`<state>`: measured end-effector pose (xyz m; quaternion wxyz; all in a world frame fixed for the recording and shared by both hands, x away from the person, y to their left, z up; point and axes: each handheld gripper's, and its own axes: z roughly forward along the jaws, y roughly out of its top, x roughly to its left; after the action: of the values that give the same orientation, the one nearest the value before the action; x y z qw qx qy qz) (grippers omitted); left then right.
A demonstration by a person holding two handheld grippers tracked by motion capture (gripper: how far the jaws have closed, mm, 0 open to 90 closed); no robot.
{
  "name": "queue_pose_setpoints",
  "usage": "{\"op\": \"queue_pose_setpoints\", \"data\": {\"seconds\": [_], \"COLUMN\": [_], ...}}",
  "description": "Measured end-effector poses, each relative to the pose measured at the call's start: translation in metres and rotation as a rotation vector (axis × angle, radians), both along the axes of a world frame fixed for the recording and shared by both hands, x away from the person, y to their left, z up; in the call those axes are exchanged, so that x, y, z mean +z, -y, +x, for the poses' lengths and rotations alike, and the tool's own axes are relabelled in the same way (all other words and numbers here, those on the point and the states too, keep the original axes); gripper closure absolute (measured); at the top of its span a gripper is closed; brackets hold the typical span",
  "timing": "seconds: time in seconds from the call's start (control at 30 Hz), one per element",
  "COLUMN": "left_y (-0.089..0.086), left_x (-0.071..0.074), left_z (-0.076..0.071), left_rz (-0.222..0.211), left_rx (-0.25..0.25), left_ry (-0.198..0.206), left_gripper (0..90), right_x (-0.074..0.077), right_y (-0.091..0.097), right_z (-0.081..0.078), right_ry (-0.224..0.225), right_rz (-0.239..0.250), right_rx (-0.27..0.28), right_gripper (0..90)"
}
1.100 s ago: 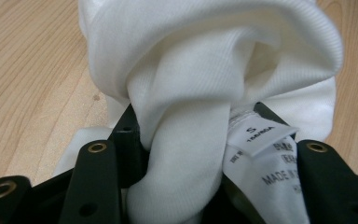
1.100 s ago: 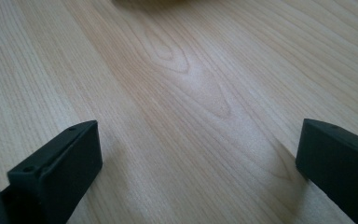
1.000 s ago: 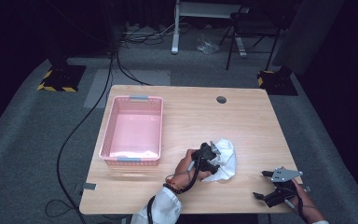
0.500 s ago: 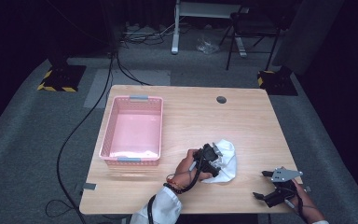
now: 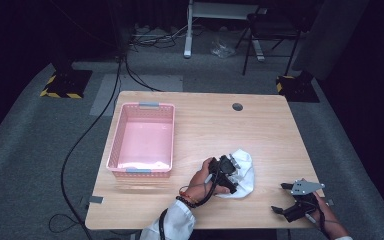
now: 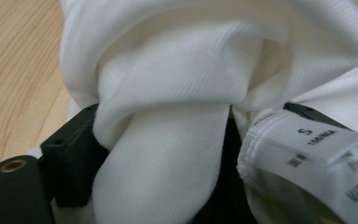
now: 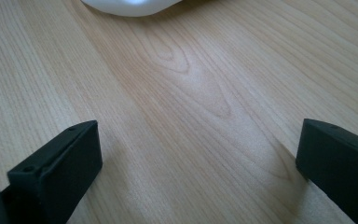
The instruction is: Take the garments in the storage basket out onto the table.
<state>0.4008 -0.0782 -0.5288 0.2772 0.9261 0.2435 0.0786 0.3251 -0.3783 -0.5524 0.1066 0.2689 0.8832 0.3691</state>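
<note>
With the left tongs (image 5: 228,169) just spreading around the white garment (image 5: 243,171) near the worktop's (image 5: 205,120) front edge, withdraw cleanly; right tongs (image 5: 294,202) rest spread, empty.

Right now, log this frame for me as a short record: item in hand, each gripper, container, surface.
item: white garment, bunched on the table right of the basket, size tag S
left gripper: at the garment, jaws just opening, cloth lies between them, not pinched
right gripper: open, nothing between the jaws, low over bare wood near the right front corner
container: pink basket, nothing in it
surface: wooden table
</note>
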Motion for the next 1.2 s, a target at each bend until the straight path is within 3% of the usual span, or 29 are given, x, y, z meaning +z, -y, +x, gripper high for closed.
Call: {"op": "queue_pose_setpoints", "data": {"seconds": [0.17, 0.7, 1.2], "left_y": [0.002, 0.004, 0.001], "left_x": [-0.002, -0.001, 0.012], "left_z": [-0.001, -0.002, -0.006], "left_rz": [0.011, 0.029, 0.085], "left_rx": [-0.011, -0.026, -0.066], "left_ry": [0.002, 0.012, 0.007], "left_gripper": [5.1, 3.5, 4.1], "right_x": [0.0, 0.0, 0.0], "right_y": [0.0, 0.0, 0.0], "right_z": [0.0, 0.0, 0.0], "right_ry": [0.0, 0.0, 0.0], "right_rz": [0.0, 0.0, 0.0], "right_rx": [0.0, 0.0, 0.0], "right_gripper": [0.3, 0.3, 0.4]}}
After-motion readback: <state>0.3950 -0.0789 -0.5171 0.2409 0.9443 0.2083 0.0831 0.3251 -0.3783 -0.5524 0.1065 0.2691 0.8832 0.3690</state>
